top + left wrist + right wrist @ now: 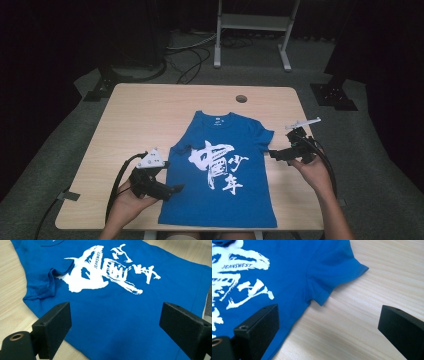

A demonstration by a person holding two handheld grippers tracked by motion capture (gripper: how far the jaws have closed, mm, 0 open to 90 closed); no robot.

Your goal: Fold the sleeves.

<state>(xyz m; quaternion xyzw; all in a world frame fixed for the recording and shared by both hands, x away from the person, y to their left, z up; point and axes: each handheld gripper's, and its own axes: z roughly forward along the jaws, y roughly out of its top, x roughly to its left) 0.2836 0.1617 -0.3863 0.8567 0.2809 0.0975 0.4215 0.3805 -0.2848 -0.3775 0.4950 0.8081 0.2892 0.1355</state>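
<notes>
A blue T-shirt point(240, 207) with a white brush-stroke print lies face up on the wooden table point(145, 115), its collar toward the far edge. Its left sleeve point(41, 283) is folded in over the chest, while the right sleeve point(337, 267) lies spread flat. My left gripper point(172, 190) hovers at the shirt's left side seam, jaws wide open over the blue cloth point(155, 290) and holding nothing. My right gripper point(276, 154) sits just below the right sleeve at the shirt's right edge point(294, 270), open, with bare wood between its jaws.
A round cable hole point(241, 98) marks the table's far side. Behind the table stand a white metal frame point(252, 22), floor cables point(192, 57) and black stand feet point(332, 95). Bare wood lies left and right of the shirt.
</notes>
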